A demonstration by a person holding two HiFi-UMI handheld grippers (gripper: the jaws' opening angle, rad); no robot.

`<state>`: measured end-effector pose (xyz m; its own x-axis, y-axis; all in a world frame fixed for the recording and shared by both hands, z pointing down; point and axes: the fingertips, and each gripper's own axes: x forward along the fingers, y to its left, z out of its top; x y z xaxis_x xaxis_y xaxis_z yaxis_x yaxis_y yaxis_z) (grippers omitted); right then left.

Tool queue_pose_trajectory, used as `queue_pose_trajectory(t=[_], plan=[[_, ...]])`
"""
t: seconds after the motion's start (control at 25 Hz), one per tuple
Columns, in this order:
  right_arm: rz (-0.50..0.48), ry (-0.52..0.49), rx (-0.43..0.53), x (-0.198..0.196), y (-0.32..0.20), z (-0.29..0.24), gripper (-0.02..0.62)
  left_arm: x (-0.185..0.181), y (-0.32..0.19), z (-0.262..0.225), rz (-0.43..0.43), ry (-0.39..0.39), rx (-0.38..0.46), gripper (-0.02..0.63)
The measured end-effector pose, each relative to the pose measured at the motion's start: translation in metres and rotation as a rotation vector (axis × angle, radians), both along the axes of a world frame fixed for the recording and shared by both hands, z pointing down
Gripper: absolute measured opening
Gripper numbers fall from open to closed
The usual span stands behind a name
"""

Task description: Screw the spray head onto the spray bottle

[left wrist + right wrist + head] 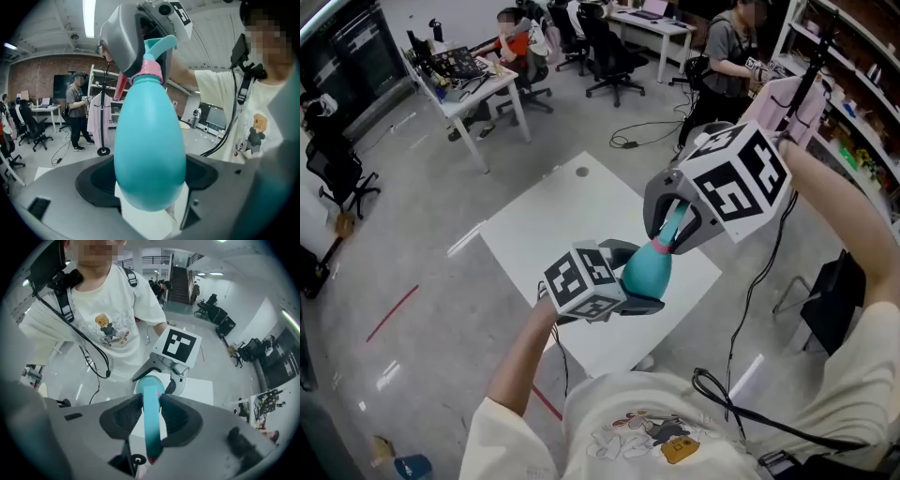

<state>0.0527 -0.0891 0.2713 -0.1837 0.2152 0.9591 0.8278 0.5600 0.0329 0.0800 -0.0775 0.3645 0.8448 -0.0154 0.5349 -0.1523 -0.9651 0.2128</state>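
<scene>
Grip at both ends: my left gripper [150, 206] clamps the lower body of the teal spray bottle [149, 150], held in the air above the white table [553, 225]. My right gripper [151, 414] points steeply down, jaws closed on the teal spray head [158, 47] seated over the bottle's pink collar [149, 70].

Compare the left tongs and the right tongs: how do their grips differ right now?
The left tongs clamp the wide body of the teal egg-shaped plastic spray bottle; the right tongs pinch the narrow teal spray head with a pink collar. Left jaws stand wide apart, right jaws closer together. The right tongs point steeply down; the left tongs come in from the side. Both are shut on their part.
</scene>
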Motion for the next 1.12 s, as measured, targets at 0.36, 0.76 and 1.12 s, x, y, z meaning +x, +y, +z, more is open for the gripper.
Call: queue_pose_trajectory(t=[0.36, 0.76, 1.12], plan=[[-0.015, 0.1, 0.098, 0.007, -0.007, 0.02, 0.13, 0.0, -0.009, 0.018, -0.104, -0.096, 0.009, 0.405], [0.697, 0.087, 0.0, -0.012, -0.045, 0.037, 0.13, -0.032, -0.069, 0.035, -0.554, -0.3, 0.275, 0.405], [0.926, 0.008, -0.066, -0.02, -0.057, 0.05, 0.231, -0.043, -0.088, 0.049, -0.704, -0.309, 0.351, 0.405]])
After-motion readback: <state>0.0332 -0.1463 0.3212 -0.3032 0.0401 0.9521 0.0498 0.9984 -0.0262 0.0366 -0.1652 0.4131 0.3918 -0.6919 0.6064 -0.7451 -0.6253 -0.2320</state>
